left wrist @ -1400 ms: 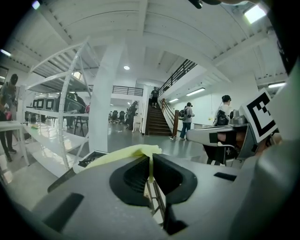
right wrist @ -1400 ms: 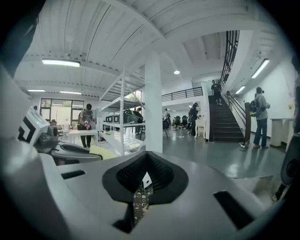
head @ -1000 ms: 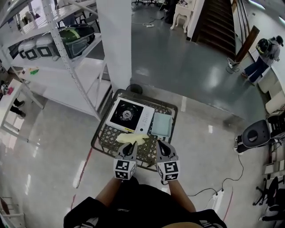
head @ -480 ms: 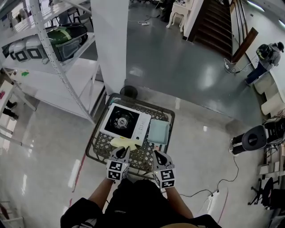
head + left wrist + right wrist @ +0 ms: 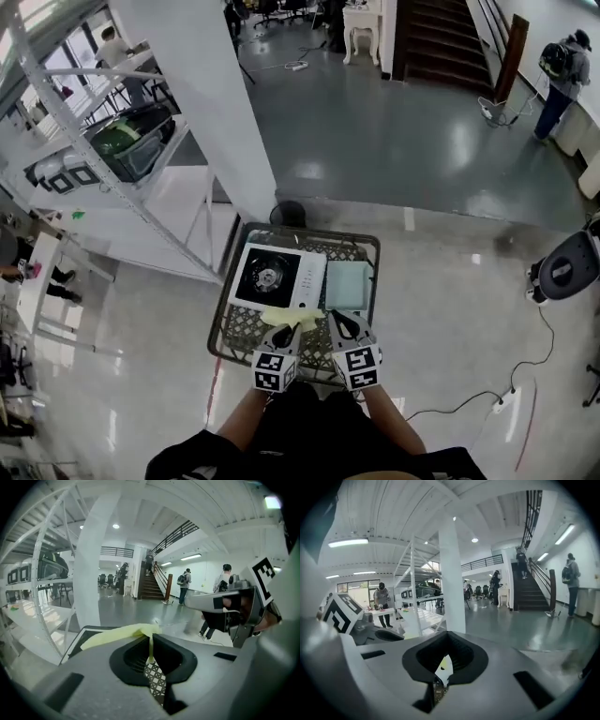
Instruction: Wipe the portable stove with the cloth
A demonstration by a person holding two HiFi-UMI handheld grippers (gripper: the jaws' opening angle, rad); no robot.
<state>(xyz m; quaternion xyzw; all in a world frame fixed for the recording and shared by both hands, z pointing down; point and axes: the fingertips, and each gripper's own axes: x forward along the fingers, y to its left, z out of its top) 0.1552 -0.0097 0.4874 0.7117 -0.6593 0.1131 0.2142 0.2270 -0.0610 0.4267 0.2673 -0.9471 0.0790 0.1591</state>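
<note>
My right tongs [image 5: 445, 665] are pressed together; ahead stands a white pillar [image 5: 452, 573], stairs [image 5: 529, 592] to its right, shelving [image 5: 417, 590] to its left.

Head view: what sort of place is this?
Likely a big open workshop or lab hall rather than a kitchen: tall white metal shelving holding bins, a wide staircase at the back, and a broad polished grey floor.

Stove [image 5: 275, 277] on table [image 5: 238, 324], tray [image 5: 348, 284] right, cloth [image 5: 292, 317] seemingly just before it
</note>
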